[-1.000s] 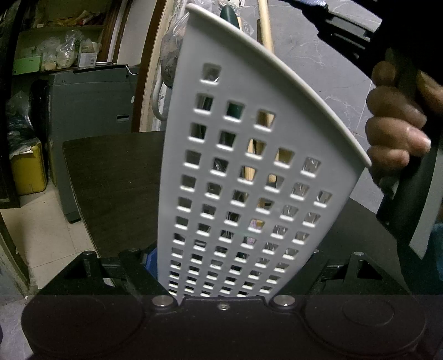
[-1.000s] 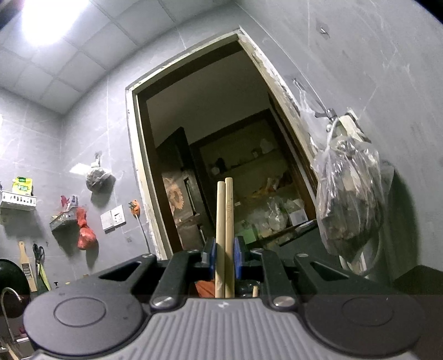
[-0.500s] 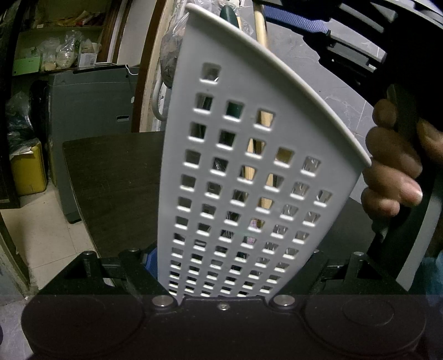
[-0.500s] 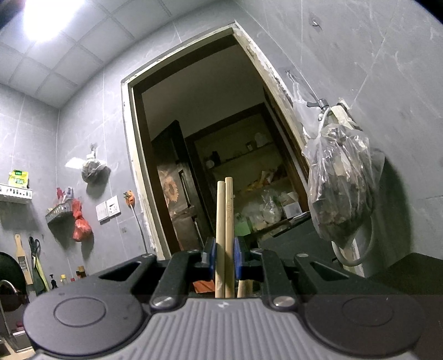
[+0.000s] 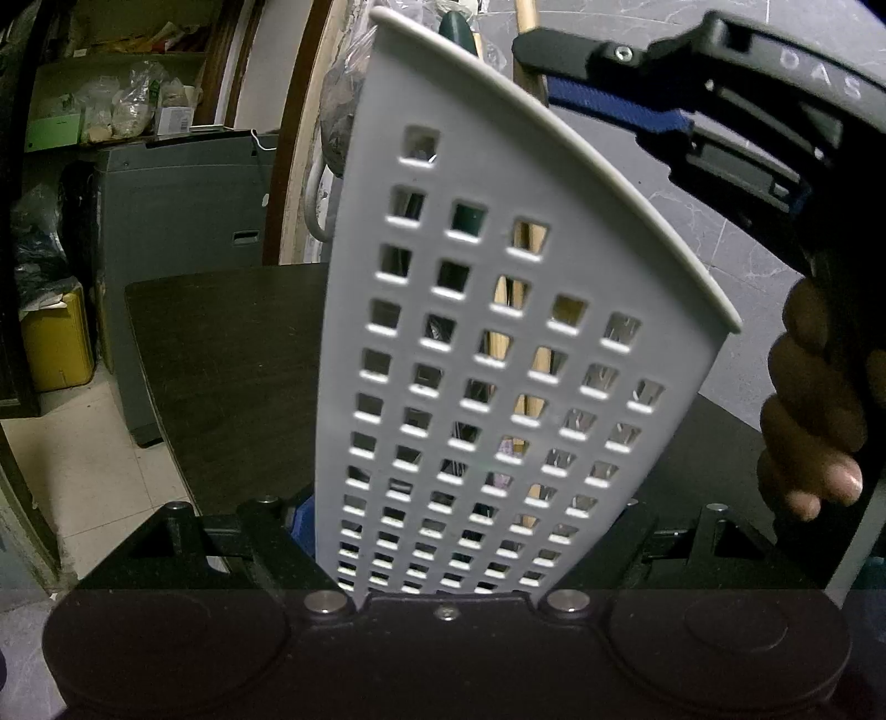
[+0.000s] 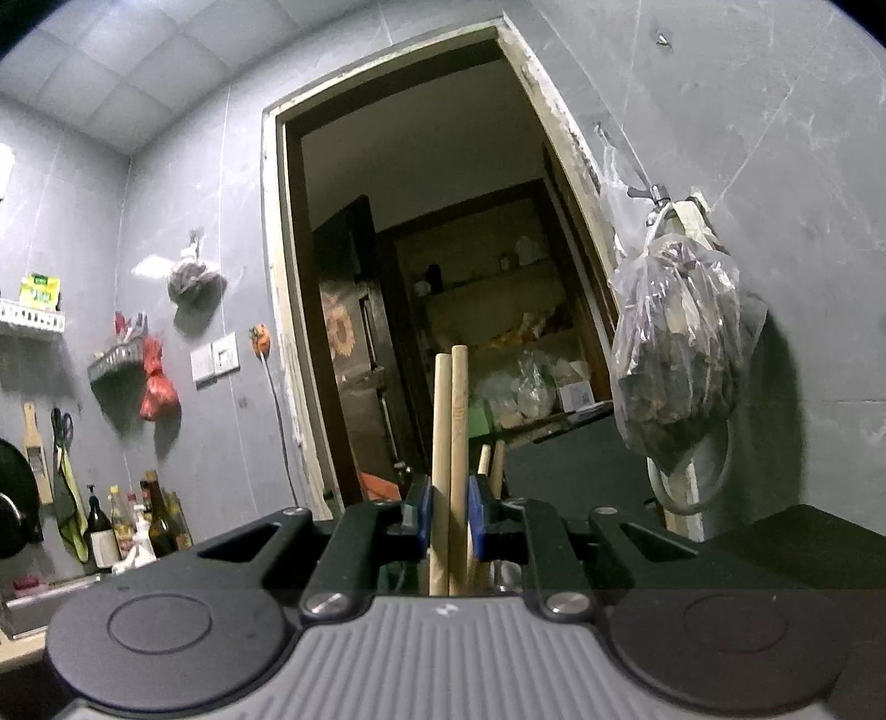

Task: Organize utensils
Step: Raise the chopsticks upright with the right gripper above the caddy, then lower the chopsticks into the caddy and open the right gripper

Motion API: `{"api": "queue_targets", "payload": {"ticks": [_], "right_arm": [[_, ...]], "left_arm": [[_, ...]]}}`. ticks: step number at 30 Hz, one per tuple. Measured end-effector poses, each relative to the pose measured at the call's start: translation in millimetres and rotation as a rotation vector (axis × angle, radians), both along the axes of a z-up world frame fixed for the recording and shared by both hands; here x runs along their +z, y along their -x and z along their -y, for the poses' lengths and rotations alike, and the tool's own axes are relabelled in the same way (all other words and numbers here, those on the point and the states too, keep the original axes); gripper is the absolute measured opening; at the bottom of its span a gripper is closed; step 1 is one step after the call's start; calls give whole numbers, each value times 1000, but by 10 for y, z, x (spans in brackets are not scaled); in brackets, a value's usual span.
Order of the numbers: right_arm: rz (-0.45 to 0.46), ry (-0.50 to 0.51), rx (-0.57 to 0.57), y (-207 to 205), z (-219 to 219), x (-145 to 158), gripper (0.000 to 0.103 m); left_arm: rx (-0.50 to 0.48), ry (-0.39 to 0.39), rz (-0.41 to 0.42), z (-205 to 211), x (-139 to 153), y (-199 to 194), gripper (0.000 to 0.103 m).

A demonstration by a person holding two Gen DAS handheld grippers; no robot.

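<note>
A white perforated utensil holder (image 5: 498, 343) fills the left wrist view, standing on a dark table (image 5: 221, 365). My left gripper (image 5: 448, 554) is shut on the holder's lower wall. Through the holes I see wooden chopsticks (image 5: 512, 310) and a dark green handle (image 5: 468, 219) inside. My right gripper (image 6: 448, 515) is shut on a pair of wooden chopsticks (image 6: 451, 421) that point upward. In the left wrist view the right gripper (image 5: 692, 105) hangs above the holder's rim, its chopsticks (image 5: 526, 16) reaching down into the holder. More chopstick ends (image 6: 490, 465) stand just behind the right fingers.
A grey tiled wall (image 6: 803, 138) rises behind the table with a plastic bag (image 6: 681, 343) hung on a hook. An open doorway (image 6: 443, 249) leads to a storeroom. A grey cabinet (image 5: 177, 221) stands left of the table. Bottles (image 6: 138, 520) line a counter at far left.
My right gripper has come down with its chopsticks, so the view has tilted lower and the gripper now shows large over the holder's rim. The left gripper and holder have stayed still.
</note>
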State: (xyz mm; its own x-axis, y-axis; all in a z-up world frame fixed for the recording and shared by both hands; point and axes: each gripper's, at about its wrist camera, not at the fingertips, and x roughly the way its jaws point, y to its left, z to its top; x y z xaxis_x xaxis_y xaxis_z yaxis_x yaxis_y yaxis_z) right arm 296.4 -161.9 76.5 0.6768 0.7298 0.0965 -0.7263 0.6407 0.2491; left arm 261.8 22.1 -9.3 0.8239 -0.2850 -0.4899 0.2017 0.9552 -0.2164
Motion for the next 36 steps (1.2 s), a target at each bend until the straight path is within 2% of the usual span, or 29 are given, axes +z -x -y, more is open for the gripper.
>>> {"api": "queue_targets", "payload": {"ticks": [8, 10, 18, 31, 36], "right_arm": [[-8, 59, -9, 93, 5, -34, 21], [-5, 65, -8, 121, 15, -38, 31], [1, 78, -15, 220, 41, -50, 55], [-5, 70, -29, 283, 140, -86, 86], [-7, 55, -47, 342, 204, -96, 95]], "left_arm": [[0, 0, 1, -3, -1, 2, 82], [0, 0, 0, -3, -1, 2, 82], [2, 0, 1, -3, -1, 5, 82], [13, 5, -1, -14, 6, 21, 83], [22, 6, -1, -11, 12, 29, 86]]}}
